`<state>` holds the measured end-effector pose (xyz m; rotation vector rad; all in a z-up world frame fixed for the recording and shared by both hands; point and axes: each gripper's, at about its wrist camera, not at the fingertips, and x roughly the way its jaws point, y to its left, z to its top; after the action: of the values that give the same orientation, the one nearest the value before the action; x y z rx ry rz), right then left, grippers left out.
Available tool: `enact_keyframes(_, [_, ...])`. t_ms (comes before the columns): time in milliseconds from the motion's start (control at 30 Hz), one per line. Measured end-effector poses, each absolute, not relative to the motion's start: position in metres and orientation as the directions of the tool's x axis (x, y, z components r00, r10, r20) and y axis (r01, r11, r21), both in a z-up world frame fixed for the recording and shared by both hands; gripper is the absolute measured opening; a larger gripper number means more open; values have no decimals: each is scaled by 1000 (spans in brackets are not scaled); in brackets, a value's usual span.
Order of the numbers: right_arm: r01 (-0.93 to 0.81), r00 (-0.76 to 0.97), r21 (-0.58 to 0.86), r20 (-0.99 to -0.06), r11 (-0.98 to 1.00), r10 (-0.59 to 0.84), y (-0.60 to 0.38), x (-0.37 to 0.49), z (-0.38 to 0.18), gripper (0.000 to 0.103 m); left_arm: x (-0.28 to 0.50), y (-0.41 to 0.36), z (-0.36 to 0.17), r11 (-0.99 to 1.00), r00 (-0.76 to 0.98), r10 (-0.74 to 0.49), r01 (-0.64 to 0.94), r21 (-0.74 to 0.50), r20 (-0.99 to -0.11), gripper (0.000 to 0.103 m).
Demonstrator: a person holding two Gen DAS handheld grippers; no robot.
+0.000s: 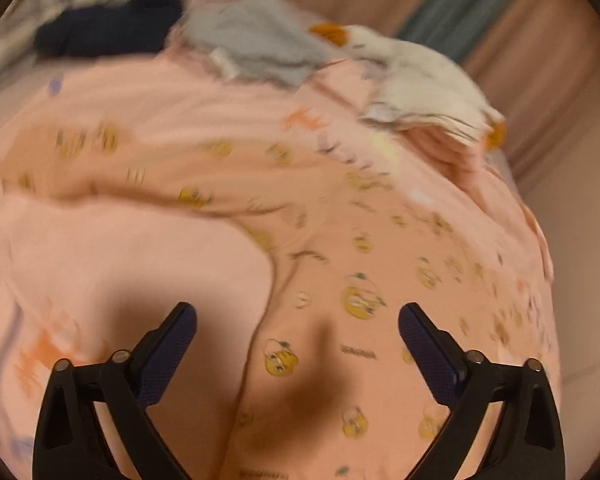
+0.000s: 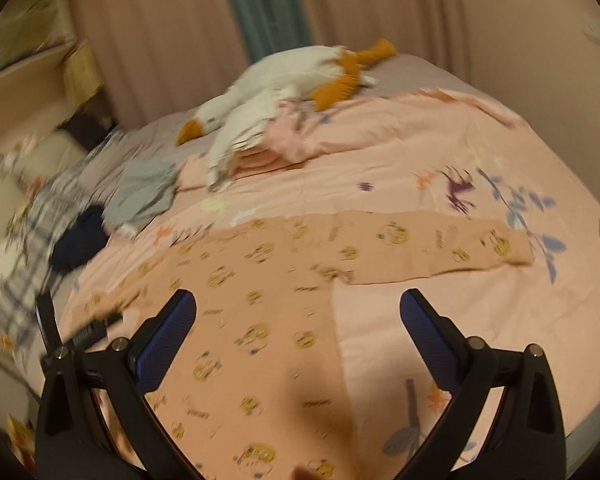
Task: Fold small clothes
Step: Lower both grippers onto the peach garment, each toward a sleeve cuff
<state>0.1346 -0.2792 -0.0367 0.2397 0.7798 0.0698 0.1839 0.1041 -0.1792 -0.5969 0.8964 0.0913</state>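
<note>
A peach garment [image 1: 360, 264] printed with small yellow cartoon figures lies spread flat on the pink bed sheet [image 1: 120, 264]. One sleeve [image 1: 100, 156] runs off to the left. My left gripper [image 1: 298, 312] hovers just above the garment's body, open, with nothing between its blue pads. In the right wrist view the same garment [image 2: 260, 300] lies below my right gripper [image 2: 298, 298], and its other sleeve [image 2: 460, 248] stretches to the right. The right gripper is open too, holding nothing, and its right finger hangs over bare sheet [image 2: 380, 184].
A white plush goose [image 2: 284, 80] with orange beak and feet lies at the far side on folded pink cloth [image 2: 300, 136]. A grey garment [image 2: 148, 188], a navy one [image 2: 80, 240] and a plaid cloth [image 2: 32, 240] sit at the left. Curtains [image 2: 172, 40] hang behind the bed.
</note>
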Motion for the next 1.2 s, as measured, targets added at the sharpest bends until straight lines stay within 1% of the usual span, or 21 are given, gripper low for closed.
enact_keyframes(33, [47, 717, 264, -680, 963, 151, -288, 137, -39, 102, 191, 106, -187, 816, 609, -208, -323, -480, -765, 90])
enact_keyframes(67, [62, 723, 288, -673, 956, 156, -297, 140, -40, 102, 196, 105, -194, 803, 593, -259, -306, -511, -763, 87])
enact_keyframes(100, [78, 724, 315, -670, 946, 163, -308, 144, -43, 102, 203, 102, -202, 793, 568, -320, -278, -543, -758, 87])
enact_keyframes(133, [104, 723, 338, -672, 936, 162, -321, 148, -46, 102, 206, 99, -207, 795, 551, -341, -263, -547, -762, 87])
enact_keyframes(233, [197, 747, 367, -656, 909, 103, -362, 152, -54, 101, 203, 92, -206, 816, 569, -320, -241, -525, -758, 87])
enact_keyframes(333, [294, 756, 408, -653, 864, 51, -408, 153, -68, 101, 206, 95, -212, 791, 570, -352, -243, -561, -743, 87])
enact_keyframes(433, [384, 741, 495, -669, 779, 60, -454, 151, -88, 96, 204, 100, -213, 774, 579, -374, -236, -588, -724, 87])
enact_keyframes(500, [412, 754, 577, -650, 706, 91, -477, 144, -103, 93, 200, 99, -213, 778, 592, -375, -218, -589, -714, 86])
enact_keyframes(533, [426, 763, 623, -637, 655, 109, -491, 141, -113, 92, 199, 97, -213, 791, 592, -361, -214, -573, -720, 82])
enact_keyframes(567, [442, 765, 642, -635, 626, 111, -498, 141, -118, 90, 200, 95, -212, 811, 584, -341, -212, -545, -736, 76])
enact_keyframes(633, [500, 753, 653, -652, 569, 87, -513, 141, -130, 86, 202, 86, -210, 865, 558, -285, -200, -460, -780, 71])
enact_keyframes(733, [512, 761, 670, -644, 537, 78, -528, 146, -139, 79, 201, 76, -209, 906, 551, -232, -178, -384, -802, 70])
enact_keyframes(833, [495, 777, 697, -623, 518, 96, -535, 159, -152, 72, 199, 74, -211, 913, 559, -197, -195, -359, -805, 65])
enact_keyframes(933, [516, 753, 681, -650, 520, 105, -541, 181, -171, 59, 196, 80, -214, 890, 585, -202, -225, -397, -785, 63])
enact_keyframes(967, [534, 733, 670, -671, 516, 113, -544, 190, -180, 50, 196, 81, -214, 885, 593, -205, -228, -407, -779, 63])
enact_keyframes(1000, [544, 721, 675, -680, 498, 135, -547, 197, -190, 43, 196, 81, -214, 885, 596, -206, -225, -407, -776, 63])
enact_keyframes(1033, [536, 729, 694, -668, 481, 150, -552, 200, -199, 39, 198, 79, -214, 899, 588, -202, -207, -387, -783, 63])
enact_keyframes(1100, [539, 746, 711, -652, 451, 137, -556, 203, -208, 16, 201, 74, -213, 915, 573, -180, -201, -350, -800, 63])
enact_keyframes(1133, [563, 737, 702, -665, 435, 119, -557, 203, -211, 10, 201, 74, -213, 912, 575, -173, -213, -350, -800, 63])
enact_keyframes(1167, [582, 730, 696, -675, 421, 106, -558, 203, -214, 6, 200, 75, -213, 907, 578, -171, -223, -356, -798, 63])
enact_keyframes(1200, [584, 737, 704, -669, 404, 101, -559, 202, -215, 6, 201, 76, -213, 900, 582, -173, -235, -368, -794, 63])
